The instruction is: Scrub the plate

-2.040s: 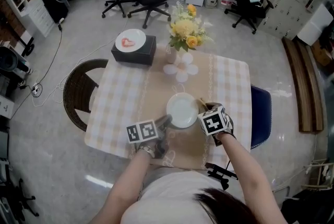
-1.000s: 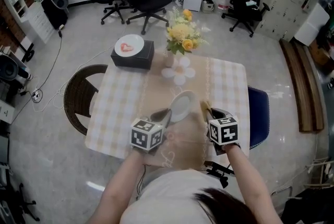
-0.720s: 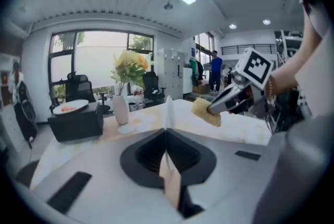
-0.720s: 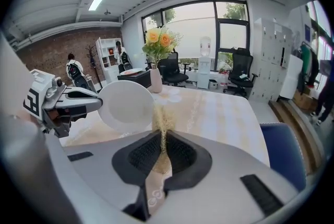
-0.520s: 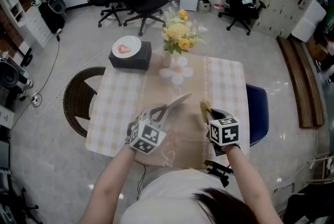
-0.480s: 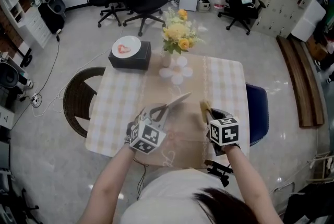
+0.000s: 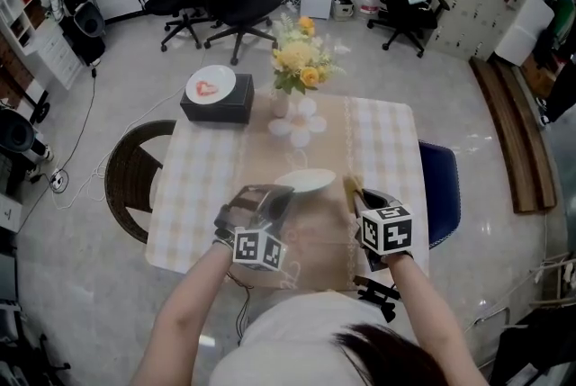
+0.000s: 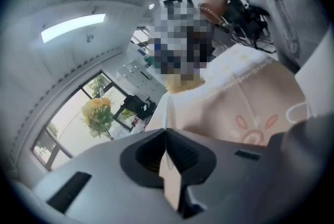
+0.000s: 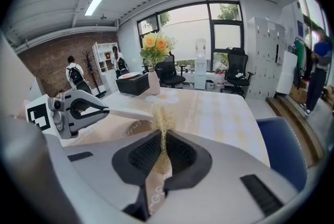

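1. Plate [image 7: 306, 182] has swung from a steep tilt half a second ago to nearly level. The left gripper [image 7: 273, 193] has rolled with it, and its marker cube now faces the person.
2. Left gripper: jaws pressed together on the plate's near rim, as its own view shows [image 8: 167, 160], with the white plate [image 8: 162, 113] rising out of them. Plate is held up off the table [image 7: 193, 186], above the beige runner at mid-table.
3. Right gripper [image 7: 362, 198]: jaws clamped on a tan fibrous scrubber [image 7: 351, 187]. In its own view [image 9: 163, 144] the tuft [image 9: 163, 118] stands straight up between them.
4. Key relation: plate lies at about 9 o'clock from the scrubber tip in the head view, close but apart. No contact yet.
5. Plate reads edge-on with its long axis running 9 to 3 o'clock. The free rim points at 3 o'clock, toward the scrubber.
6. Right gripper view agrees: plate edge [image 9: 128, 112] at 10 o'clock from the tuft, left gripper [image 9: 102, 109] beyond it.
7. Judgement: the right hand is the nearer one. The next move is a short sweep toward 9 o'clock to lay the scrubber on the plate's face.
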The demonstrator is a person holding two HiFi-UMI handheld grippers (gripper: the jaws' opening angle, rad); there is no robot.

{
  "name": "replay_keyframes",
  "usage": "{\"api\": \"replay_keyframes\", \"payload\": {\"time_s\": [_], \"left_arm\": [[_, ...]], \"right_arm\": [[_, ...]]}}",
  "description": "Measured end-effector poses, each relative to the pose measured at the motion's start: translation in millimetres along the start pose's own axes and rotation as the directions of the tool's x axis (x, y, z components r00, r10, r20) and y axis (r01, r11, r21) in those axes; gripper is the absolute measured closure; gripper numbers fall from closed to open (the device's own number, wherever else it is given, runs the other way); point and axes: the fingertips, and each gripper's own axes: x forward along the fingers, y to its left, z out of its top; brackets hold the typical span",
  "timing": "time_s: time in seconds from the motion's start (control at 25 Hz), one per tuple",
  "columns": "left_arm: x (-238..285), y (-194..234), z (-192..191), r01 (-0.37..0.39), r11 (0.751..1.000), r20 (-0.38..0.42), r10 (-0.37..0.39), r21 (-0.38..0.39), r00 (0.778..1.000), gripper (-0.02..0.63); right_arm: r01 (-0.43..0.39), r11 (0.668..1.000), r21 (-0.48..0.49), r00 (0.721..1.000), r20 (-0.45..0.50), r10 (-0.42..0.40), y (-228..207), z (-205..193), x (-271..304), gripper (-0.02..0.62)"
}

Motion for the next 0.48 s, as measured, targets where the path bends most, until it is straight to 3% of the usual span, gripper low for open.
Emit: {"api": "replay_keyframes", "payload": {"time_s": [0.2,0.48], "left_arm": [[2,-12,5,-0.007,0.989,0.018,0.004,0.148,1.000,0.589],[3,-30,7,-0.014,0.940,0.030,0.004,0.341,1.000,0.589]], "right_arm": [[-0.019,1.000,0.005,1.000,0.002,0.019,4,-3,-3,0.560],[-0.094,0.995,-0.033,0.996,-0.003,0.094,18,-5,-8,0.560]]}}
